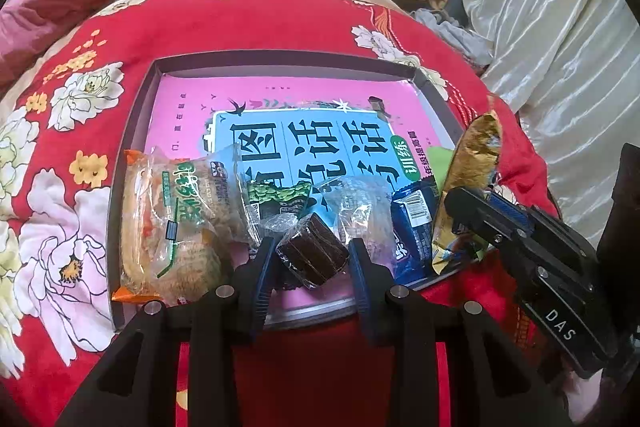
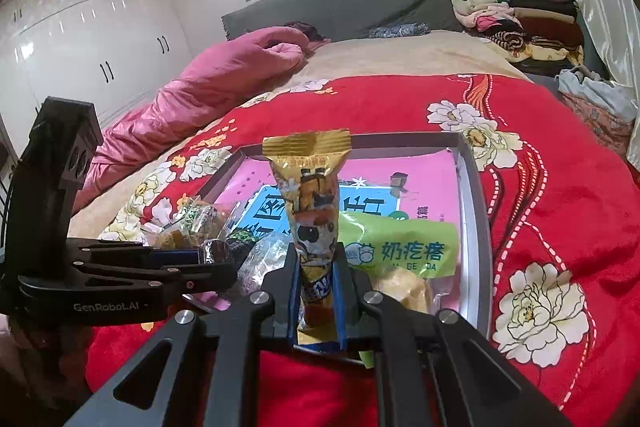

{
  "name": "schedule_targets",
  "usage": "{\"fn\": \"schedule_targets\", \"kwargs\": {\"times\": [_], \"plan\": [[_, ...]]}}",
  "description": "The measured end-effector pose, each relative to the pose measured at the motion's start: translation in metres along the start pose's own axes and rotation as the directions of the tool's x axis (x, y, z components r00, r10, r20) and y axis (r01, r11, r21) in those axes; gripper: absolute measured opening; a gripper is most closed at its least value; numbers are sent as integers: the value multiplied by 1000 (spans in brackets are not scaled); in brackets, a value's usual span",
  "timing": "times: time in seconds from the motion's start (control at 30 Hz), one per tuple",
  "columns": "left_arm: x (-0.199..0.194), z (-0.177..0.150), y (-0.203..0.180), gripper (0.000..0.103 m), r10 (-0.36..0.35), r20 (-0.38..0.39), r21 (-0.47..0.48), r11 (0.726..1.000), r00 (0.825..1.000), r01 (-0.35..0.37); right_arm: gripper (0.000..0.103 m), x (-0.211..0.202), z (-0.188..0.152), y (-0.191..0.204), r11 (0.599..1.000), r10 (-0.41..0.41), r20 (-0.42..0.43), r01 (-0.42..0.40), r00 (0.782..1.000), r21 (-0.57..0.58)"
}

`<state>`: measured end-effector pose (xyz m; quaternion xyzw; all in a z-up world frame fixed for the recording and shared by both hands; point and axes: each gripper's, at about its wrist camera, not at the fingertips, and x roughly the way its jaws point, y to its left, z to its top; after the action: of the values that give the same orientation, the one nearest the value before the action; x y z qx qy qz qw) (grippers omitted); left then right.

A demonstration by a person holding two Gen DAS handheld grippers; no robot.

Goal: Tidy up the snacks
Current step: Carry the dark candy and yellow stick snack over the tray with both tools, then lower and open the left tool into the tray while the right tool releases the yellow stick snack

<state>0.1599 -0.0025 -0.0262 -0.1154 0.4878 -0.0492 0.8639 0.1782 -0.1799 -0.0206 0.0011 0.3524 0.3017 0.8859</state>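
Shallow grey tray [image 1: 138, 131] lies on the red floral quilt [image 1: 280, 19], lined with a pink and blue printed sheet [image 1: 304, 139]. Snacks are bunched along the tray's near edge.

Left gripper [image 1: 312, 251]: jaws narrowed around a dark brown cake in clear wrap [image 1: 314, 253], the blue pads touching both its sides, at the middle of the near edge. To its left, an orange-trimmed cracker pack [image 1: 172, 223] fills the near left corner. Behind the cake: a green-patterned packet [image 1: 278, 199] and a clear-wrapped sweet [image 1: 360, 207]. A blue packet [image 1: 414, 227] lies right of them.

Right gripper [image 2: 318, 287]: jaws clamped on a gold packet [image 2: 312, 195], held upright above the tray's near right corner. A green bag [image 2: 404, 247] lies just behind it in that corner.
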Motion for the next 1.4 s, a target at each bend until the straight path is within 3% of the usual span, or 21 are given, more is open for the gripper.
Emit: {"fn": "schedule_targets", "kwargs": {"times": [1.0, 1.4], "plan": [[2, 3, 0, 37, -19, 4, 6, 1000, 1000, 19, 17, 13, -3, 9, 999, 39, -28, -40, 999, -33], [2, 3, 1, 37, -21, 1, 5, 1000, 1000, 21, 25, 8, -3, 12, 999, 22, -14, -23, 1000, -43]]}}
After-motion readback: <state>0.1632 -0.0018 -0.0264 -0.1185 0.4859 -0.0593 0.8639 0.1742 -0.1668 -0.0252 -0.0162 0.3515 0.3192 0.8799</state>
